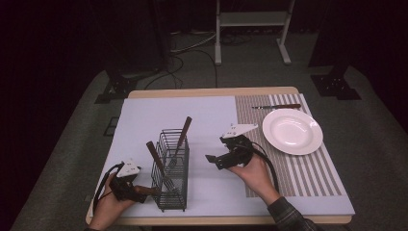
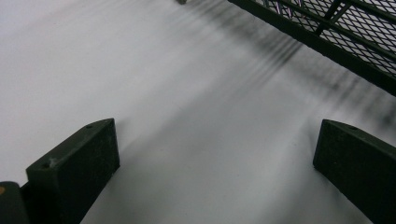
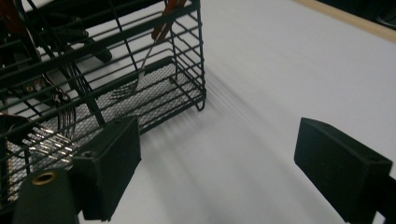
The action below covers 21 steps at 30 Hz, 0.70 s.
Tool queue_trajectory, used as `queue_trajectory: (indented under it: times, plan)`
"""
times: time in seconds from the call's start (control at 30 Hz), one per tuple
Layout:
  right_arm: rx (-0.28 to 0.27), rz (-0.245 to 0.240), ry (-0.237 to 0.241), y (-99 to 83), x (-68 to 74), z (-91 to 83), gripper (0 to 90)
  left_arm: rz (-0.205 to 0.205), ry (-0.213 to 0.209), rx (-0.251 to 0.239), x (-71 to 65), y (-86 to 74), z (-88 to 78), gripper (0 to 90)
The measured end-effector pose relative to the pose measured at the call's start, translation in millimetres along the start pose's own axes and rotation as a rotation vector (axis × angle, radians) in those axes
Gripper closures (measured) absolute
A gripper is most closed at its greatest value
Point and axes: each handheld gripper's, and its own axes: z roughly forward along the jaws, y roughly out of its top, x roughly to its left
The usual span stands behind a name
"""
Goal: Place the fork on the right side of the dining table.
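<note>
white plate [image 1: 292, 131], knife [image 1: 276, 106] behind it

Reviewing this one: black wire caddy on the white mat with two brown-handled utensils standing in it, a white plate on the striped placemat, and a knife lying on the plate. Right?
Not quite. The knife lies on the striped placemat beyond the plate, not on it; the high view shows the plate bare. The wire caddy with its two brown-handled utensils is as you say.

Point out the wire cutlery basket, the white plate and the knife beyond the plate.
wire cutlery basket [image 1: 172, 190]: high view, near side wall.
white plate [image 1: 292, 131]: high view, bare centre.
knife [image 1: 287, 106]: high view, brown handle.
</note>
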Motion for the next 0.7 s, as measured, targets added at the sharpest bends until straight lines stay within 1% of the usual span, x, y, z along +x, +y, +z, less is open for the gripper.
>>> queue_trajectory:
  times: [0.1, 0.23, 0.27, 0.6, 0.7]
  plan:
    - [-0.005, -0.004, 0.01, 4.7, -0.7, 0.2, 13.6, 0.0, 0.0, 0.0, 0.0, 0.0, 0.0, 0.0]
    - [-0.013, -0.001, 0.016, 9.7, -0.5, 0.7, 13.7, -0.001, -0.001, 0.0, 0.0, 0.0, 0.0, 0.0]
    - [-0.015, 0.007, 0.021, 10.9, -0.6, 0.9, 13.7, 0.0, 0.0, 0.0, 0.0, 0.0, 0.0, 0.0]
    - [-0.035, 0.013, 0.044, 25.2, -2.2, 7.5, 13.7, 0.0, 0.001, 0.0, 0.0, 0.0, -0.1, 0.0]
    - [-0.041, 0.026, 0.054, 28.9, -3.1, 10.7, 13.7, 0.001, 0.001, -0.001, 0.1, 0.0, 0.0, 0.0]
